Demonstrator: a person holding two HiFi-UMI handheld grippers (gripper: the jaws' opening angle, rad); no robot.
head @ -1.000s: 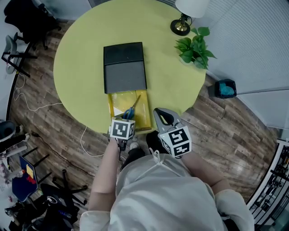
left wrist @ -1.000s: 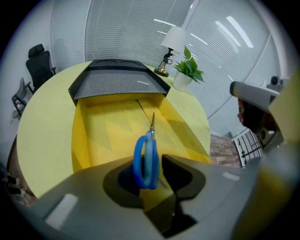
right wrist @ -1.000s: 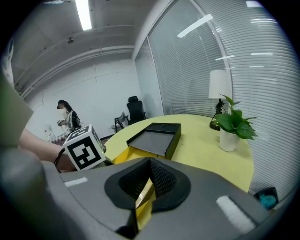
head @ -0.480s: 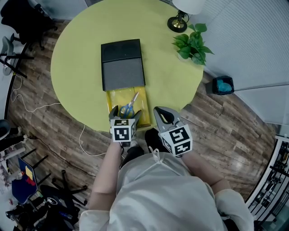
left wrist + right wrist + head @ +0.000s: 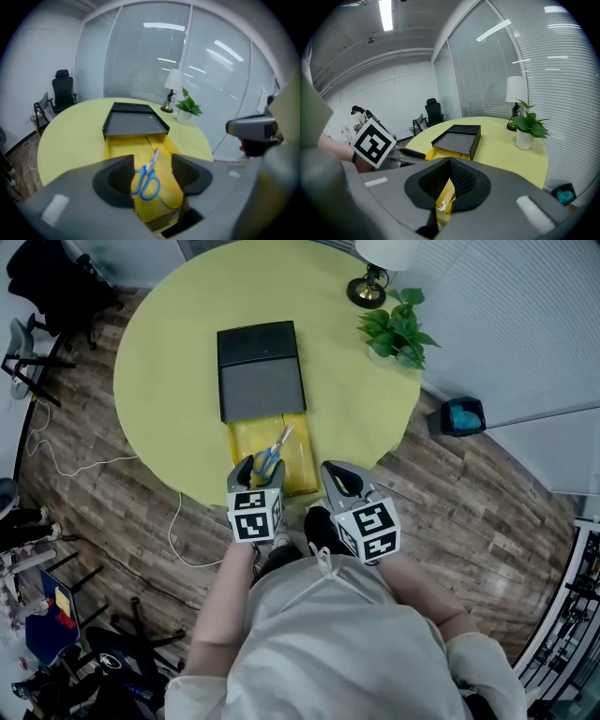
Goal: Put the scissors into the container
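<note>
Fingers [image 5: 115, 180] of the left gripper [image 5: 152, 164] stand apart and are closing. They press on nothing, and the blue handles of the scissors [image 5: 147, 178] show in the gap between them. The right gripper [image 5: 450, 161] is just beside it at the table's near edge. Its black ribbed pads [image 5: 461, 176] meet at the tips, and only a strip of yellow shows through the slit lower down. Each gripper carries a cube [image 5: 255, 514] faced with black-and-white square markers, which are patterns rather than letters. The scissors lie flat inside the yellow container [image 5: 298, 451]. Their handles are toward the person and their metal blades point away, angled slightly to the right. The container sits at the near edge of the round yellow-green table [image 5: 169, 352]. The container's far end meets a shallow black box [image 5: 260, 371], rectangular and dark grey inside, which lies near the table's middle. At the far right of the table, well apart from the box, a potted green plant [image 5: 398, 329] stands in a white pot. A lamp [image 5: 375, 277] with a white shade and dark round base stands just beyond the plant. A blue bin [image 5: 461, 418] rests on the wood-patterned floor to the right of the table. Behind the table, in the left gripper view, a black office chair [image 5: 63, 89] stands before a wall of glass with blinds.
</note>
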